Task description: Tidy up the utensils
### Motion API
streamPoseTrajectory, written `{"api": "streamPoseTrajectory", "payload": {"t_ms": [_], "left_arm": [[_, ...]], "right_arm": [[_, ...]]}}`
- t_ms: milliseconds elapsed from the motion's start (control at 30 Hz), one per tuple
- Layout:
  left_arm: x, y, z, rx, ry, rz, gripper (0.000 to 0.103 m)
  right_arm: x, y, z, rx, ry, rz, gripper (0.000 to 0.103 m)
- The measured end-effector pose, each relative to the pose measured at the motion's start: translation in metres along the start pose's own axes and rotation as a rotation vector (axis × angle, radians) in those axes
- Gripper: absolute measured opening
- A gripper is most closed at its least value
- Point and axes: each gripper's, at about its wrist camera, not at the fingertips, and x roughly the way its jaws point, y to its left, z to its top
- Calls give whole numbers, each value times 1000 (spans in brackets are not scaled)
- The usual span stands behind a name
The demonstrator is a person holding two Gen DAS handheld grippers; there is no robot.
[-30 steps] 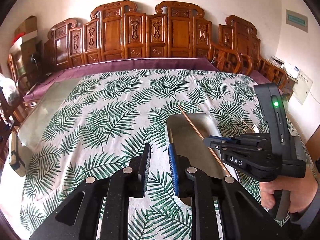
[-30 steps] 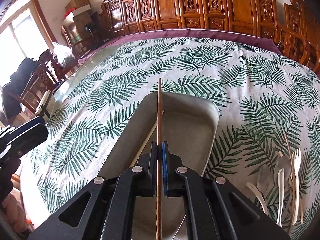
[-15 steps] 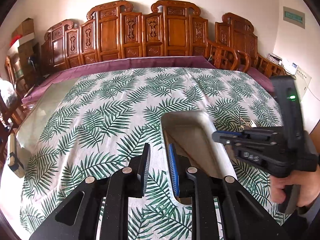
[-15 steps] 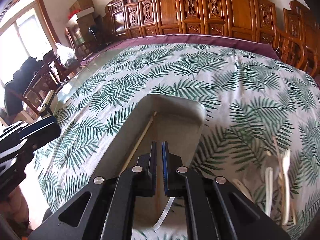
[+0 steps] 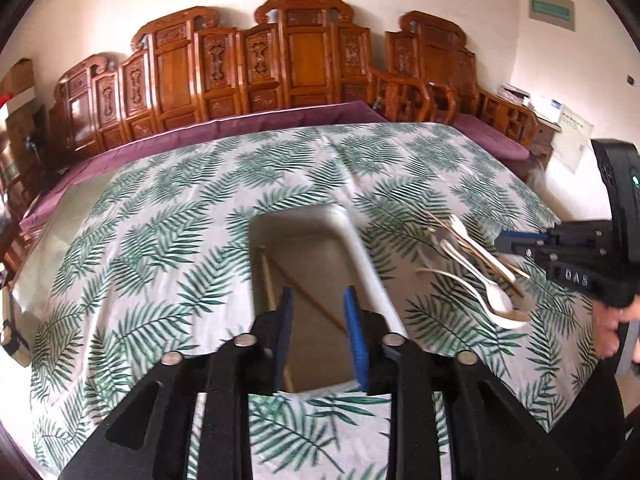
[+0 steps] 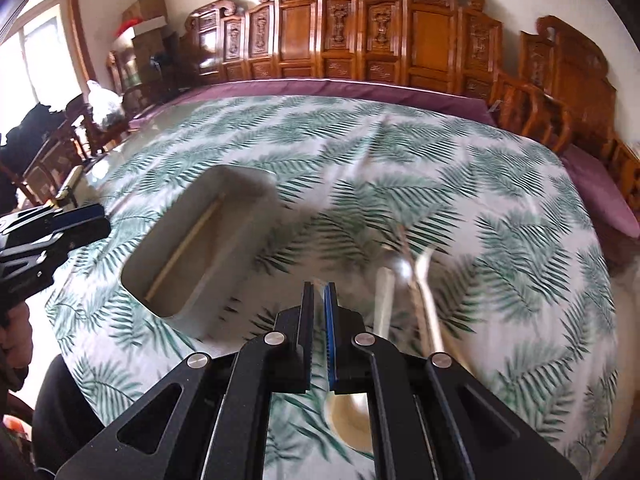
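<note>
Wooden chopsticks (image 5: 280, 276) crossed, left view only.

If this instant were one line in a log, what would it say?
left gripper: opening, empty, over tray | right gripper: shut, empty, by spoon pile | tray: chopsticks

- In the right wrist view we see the loose utensils (image 6: 404, 280) smeared by motion blur; we cannot count them or sort spoons from forks.
- The cream spoon bowl (image 6: 352, 416) is partly hidden behind the right gripper (image 6: 319, 292).
- The tray (image 5: 372, 268) has its near end covered by the left gripper (image 5: 318, 300).
- The hand (image 5: 612, 328) holding the other gripper is cut off by the left wrist view's right edge.
- Items at the worktop's (image 6: 400, 152) left edge are too small to identify.
</note>
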Motion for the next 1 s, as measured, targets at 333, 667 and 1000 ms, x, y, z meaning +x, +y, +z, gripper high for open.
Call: {"api": "streamPoseTrajectory", "payload": {"t_ms": [333,667,1000], "left_arm": [[1,-46,-9,77,14,-46,28],[8,-63,-5,57,25,-65,28],[22,-79,-14,44,52,-82,28]], "right_arm": [[14,-30,-21,19,76,-35,20],[59,-39,-31,39,184,-26,20],[81,-47,-29,56,242,4,20]]}}
